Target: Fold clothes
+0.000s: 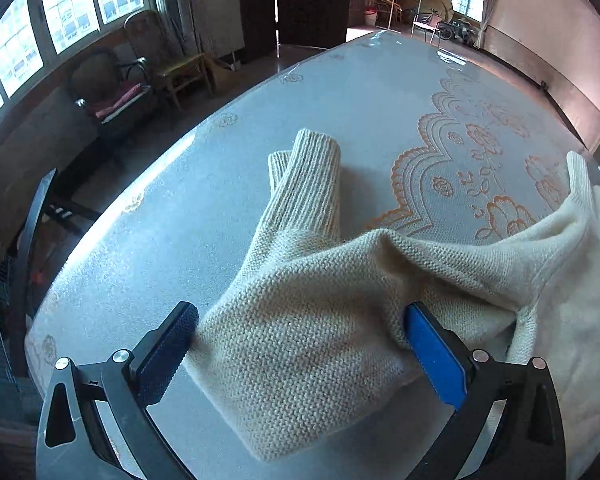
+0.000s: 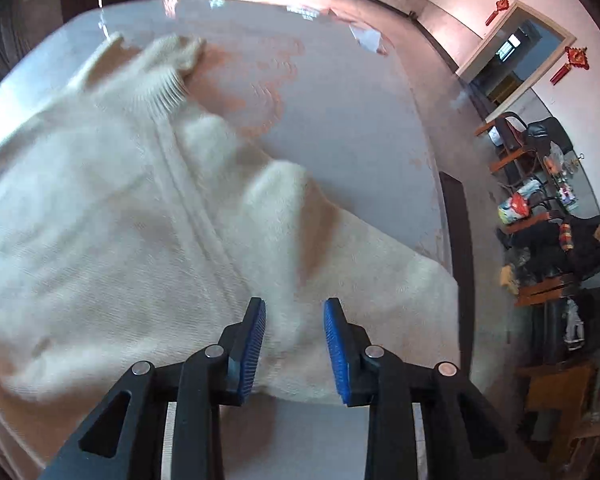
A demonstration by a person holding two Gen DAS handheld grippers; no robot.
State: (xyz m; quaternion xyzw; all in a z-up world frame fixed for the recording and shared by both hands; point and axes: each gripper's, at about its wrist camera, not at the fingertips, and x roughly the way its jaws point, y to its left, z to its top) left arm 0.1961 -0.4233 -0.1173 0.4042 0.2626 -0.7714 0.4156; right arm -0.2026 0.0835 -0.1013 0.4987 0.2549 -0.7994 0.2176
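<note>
Left gripper (image 1: 300, 344): jaws spread wide, one pad on either side of a cream knit sweater (image 1: 308, 320). The fabric between them is a sleeve, lying flat on the bench (image 1: 148, 248); the left pad sits at the sleeve's outer edge, the right pad is pressed into a fold where sleeve meets body. No clamping visible; the jaws straddle the cloth rather than pinch it.

Right gripper (image 2: 295, 344): jaws partly open, blue ribbed pads parallel with a clear gap. A raised ridge of the same sweater runs up between them, near the garment's lower edge. Whether the pads touch the cloth, I cannot tell; this view is motion-blurred.

Sweater position: spread over the near part of the bench, body to the left in the right wrist view, ribbed collar (image 2: 168, 92) toward the far side. In the left wrist view the sleeve runs away from the jaws and ends in a ribbed cuff (image 1: 308, 160), doubled over itself.

Bench surface: pale cloth under a glossy clear cover, orange floral lace pattern (image 1: 472, 184) just beyond the sleeve.

Surroundings: dark chairs (image 1: 112, 88) under the windows at left; cluttered shelves (image 2: 548, 216) along the right wall.
</note>
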